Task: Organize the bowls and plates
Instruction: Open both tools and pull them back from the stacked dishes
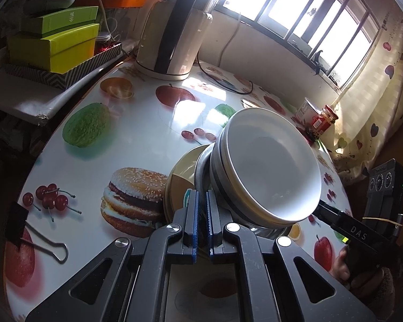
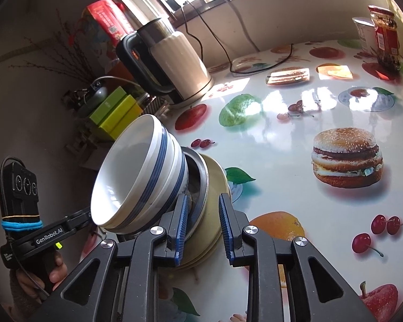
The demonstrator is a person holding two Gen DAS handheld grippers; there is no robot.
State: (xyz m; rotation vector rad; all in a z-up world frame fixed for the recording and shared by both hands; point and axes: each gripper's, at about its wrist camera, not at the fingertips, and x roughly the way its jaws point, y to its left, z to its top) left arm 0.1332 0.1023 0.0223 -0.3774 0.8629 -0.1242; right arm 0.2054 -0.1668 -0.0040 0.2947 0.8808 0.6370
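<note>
The left gripper point(image 1: 201, 209) is clamped on the metal plate's point(image 1: 201, 171) rim, the right gripper point(image 2: 202, 214) loosened astride the yellow plates point(image 2: 215, 187), evidently steadying the stacked bowls point(image 2: 137, 171).

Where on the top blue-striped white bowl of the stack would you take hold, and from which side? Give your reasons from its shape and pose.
Grip the rim of the blue-striped bowl, one finger inside and one outside. Its wall is thin there and its mouth is unobstructed, while its base sits nested in the metal dish and yellow plates. Probably come from the open-mouth side, away from the right gripper at the plates.
</note>
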